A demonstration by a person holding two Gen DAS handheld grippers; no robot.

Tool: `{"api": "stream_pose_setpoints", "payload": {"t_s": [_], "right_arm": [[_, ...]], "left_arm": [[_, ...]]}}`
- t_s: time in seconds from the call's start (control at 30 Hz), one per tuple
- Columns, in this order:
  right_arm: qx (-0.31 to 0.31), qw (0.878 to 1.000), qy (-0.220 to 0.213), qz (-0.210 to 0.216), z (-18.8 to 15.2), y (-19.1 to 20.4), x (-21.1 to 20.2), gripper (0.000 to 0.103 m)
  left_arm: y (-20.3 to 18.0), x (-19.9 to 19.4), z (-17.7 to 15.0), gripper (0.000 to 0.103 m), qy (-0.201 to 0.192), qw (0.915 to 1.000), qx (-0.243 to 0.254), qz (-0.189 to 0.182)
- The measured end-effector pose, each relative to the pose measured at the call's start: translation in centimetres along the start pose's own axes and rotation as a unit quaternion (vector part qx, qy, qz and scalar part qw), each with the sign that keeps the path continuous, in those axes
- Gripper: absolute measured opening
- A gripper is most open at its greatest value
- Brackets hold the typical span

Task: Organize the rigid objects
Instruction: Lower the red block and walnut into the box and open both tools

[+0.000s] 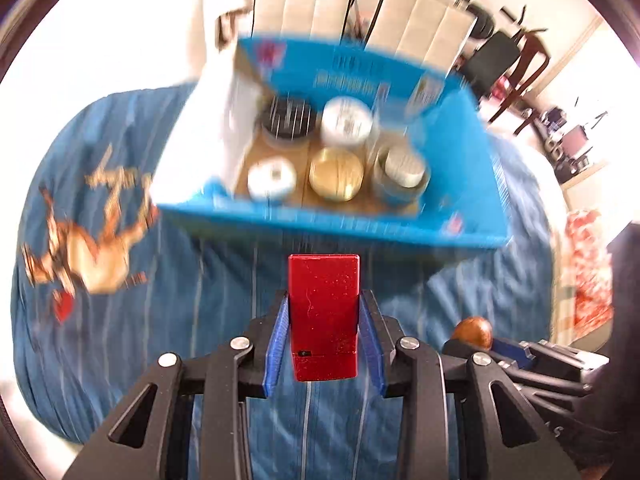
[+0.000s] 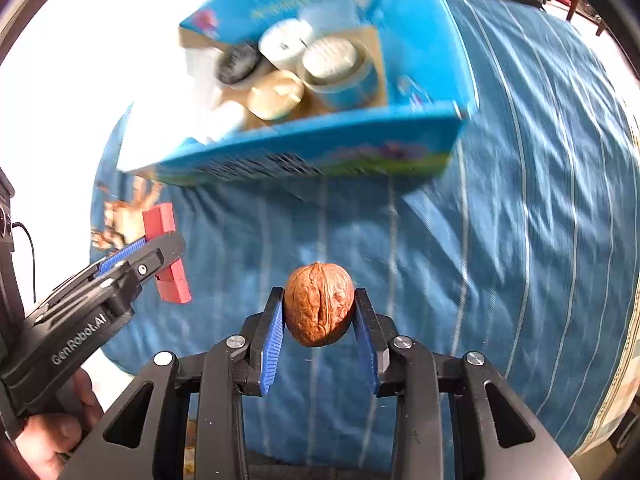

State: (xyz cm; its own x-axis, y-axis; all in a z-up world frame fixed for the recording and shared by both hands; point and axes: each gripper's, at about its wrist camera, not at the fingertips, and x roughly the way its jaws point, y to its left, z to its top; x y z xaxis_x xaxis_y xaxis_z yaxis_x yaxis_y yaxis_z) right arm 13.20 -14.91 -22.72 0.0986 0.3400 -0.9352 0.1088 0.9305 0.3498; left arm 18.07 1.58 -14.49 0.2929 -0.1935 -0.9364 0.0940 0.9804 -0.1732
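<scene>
Left gripper (image 1: 324,320): fingers clamped on a red rectangular block (image 1: 323,312), held upright above the blue striped cloth (image 1: 160,320). Right gripper (image 2: 319,312): fingers clamped on a walnut (image 2: 319,304), seam facing the camera, also clear of the cloth. Ahead of both stands an open blue cardboard box (image 1: 472,184) resting on the cloth. Inside it: round lidded containers, among them a gold-lidded tin (image 1: 337,174), a white-lidded jar (image 1: 346,120) and a dark-lidded jar (image 1: 287,118). Frames are motion-blurred.
</scene>
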Motion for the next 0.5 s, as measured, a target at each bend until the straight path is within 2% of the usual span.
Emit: {"api": "stream_pose_setpoints", "payload": {"t_s": [0.13, 0.27, 0.4, 0.5], "right_arm": [[0.012, 0.999, -0.024, 0.032, 2.0, 0.7, -3.5, 0.036], [0.024, 0.998, -0.057, 0.033, 5.6, 1.6, -5.1, 0.036], [0.048, 0.996, -0.059, 0.036, 9.7, 1.8, -3.3, 0.036], [0.056, 0.997, -0.051, 0.032, 12.2, 2.1, -0.8, 0.036]], "left_arm": [[1.3, -1.6, 3.6, 0.031, -0.037, 0.9992, 0.011, -0.011], [2.0, -0.2, 7.8, 0.031, -0.044, 0.9988, 0.022, -0.009], [3.7, 2.9, 11.4, 0.031, -0.022, 0.9993, 0.031, -0.004], [5.0, 6.4, 13.2, 0.031, 0.011, 0.9993, 0.035, 0.0]]}}
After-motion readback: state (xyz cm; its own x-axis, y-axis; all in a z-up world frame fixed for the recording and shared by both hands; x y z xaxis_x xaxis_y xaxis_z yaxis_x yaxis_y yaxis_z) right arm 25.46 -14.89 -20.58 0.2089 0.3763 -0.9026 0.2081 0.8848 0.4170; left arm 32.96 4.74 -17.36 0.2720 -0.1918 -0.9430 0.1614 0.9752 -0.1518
